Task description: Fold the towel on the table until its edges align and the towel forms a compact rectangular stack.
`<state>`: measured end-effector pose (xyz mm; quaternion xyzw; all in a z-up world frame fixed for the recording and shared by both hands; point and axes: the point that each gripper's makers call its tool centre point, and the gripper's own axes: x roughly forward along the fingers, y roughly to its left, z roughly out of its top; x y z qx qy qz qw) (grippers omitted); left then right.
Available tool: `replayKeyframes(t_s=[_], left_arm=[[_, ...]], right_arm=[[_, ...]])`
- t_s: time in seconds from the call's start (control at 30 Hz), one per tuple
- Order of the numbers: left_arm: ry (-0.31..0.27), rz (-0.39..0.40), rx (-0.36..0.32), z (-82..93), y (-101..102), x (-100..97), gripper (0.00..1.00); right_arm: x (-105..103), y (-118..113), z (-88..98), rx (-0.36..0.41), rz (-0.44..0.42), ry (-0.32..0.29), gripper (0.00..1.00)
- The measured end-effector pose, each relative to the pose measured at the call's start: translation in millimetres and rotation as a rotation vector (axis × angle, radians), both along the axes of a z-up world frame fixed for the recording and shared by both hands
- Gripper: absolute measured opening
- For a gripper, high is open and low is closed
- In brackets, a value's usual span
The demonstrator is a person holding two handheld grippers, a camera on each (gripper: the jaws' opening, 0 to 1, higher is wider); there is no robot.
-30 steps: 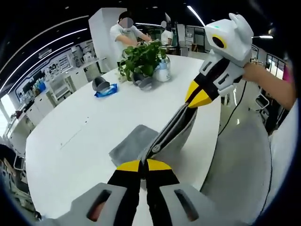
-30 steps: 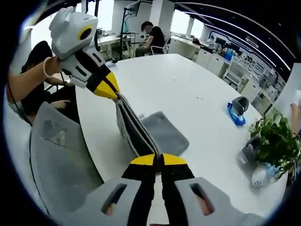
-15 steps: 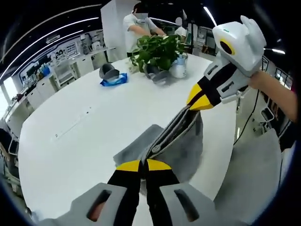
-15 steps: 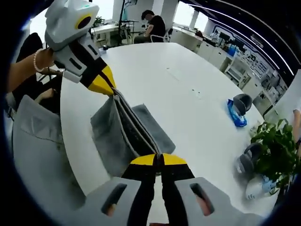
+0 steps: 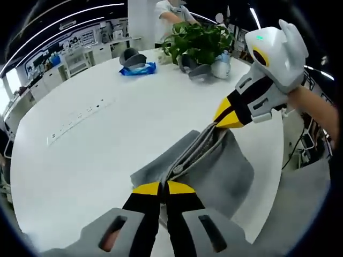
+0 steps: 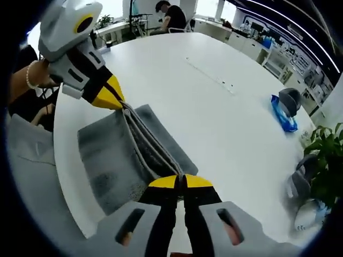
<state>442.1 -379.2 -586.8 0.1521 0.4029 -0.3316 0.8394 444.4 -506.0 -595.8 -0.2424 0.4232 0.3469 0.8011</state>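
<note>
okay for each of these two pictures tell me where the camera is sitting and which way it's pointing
Left gripper view: rides on the left gripper, looking along its jaws over the towel toward the plant; the right gripper and a hand enter from the right.
Right gripper view: rides on the right gripper, facing across the table; the left gripper and a wrist enter from the left.
Shared: both grippers shut on the towel's raised edge, table, plant.

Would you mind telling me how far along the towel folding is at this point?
Partly done: the grey towel already shows several layers along the edge stretched between the claws. In hand: the left claw and right claw are each shut on that edge, above the white table. Left: lay it down, align edges, and release a compact stack.
</note>
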Motion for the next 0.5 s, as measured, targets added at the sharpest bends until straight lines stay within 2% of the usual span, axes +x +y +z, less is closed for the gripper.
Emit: replayKeyframes(t_s=[0.23, 0.33, 0.5], left_arm=[[-0.014, 0.041, -0.008, -19.4, 1, 6.0, 0.03], [-0.032, 0.057, -0.004, -25.2, 2, 10.0, 0.03], [-0.016, 0.086, 0.003, -38.0, 3, 13.7, 0.03]], right_arm=[[10, 0, -22.2, 0.02, -0.03, 0.001, 0.01], [11, 1, -24.1, 0.059, -0.08, -0.002, 0.01], [13, 1, -25.9, 0.092, -0.124, -0.011, 0.01]])
